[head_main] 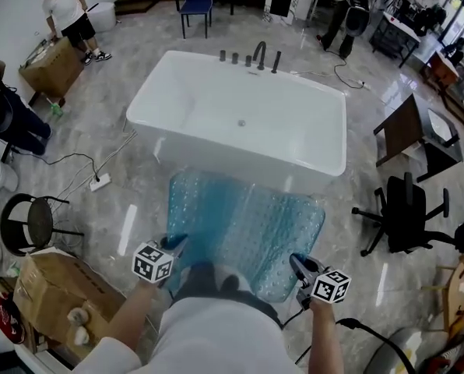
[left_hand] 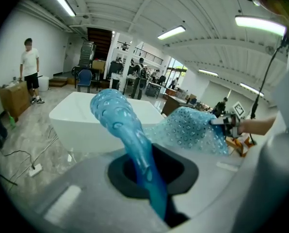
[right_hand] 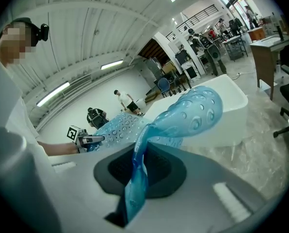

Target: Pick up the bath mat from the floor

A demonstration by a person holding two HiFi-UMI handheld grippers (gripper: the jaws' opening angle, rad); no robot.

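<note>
Item: mat [head_main: 247, 220], blue, translucent, bubbled

Location: spread in front of tub [head_main: 146, 84], from its front wall back to the two grippers. Near edge raised off floor [head_main: 100, 123]; far edge seemingly down at the foot of the tub, though contact could not be told for certain

Left gripper [head_main: 177, 244]: pressed together on the near-left corner. Seen in left gripper view with a fold of mat [left_hand: 139, 159] nipped between the jaws and curling upward past them

Right gripper [head_main: 297, 263]: likewise clamped, on the near-right corner. Seen in right gripper view with a twisted strip of mat [right_hand: 135, 178] caught between the jaws, the rest ballooning beyond

Step in hand, as judged: the lift, begun but not finished. Both corners secured, sheet slung between the grippers, far part not yet clear of floor

Next move, as judged: called for raising both grippers together and level, kept apart enough to hold the sheet taut, and drawing back from the tub so the far edge peeled up rather than dragged. Called also for a firm pinch throughout, thin slick-looking plastic being likely to slip
</note>
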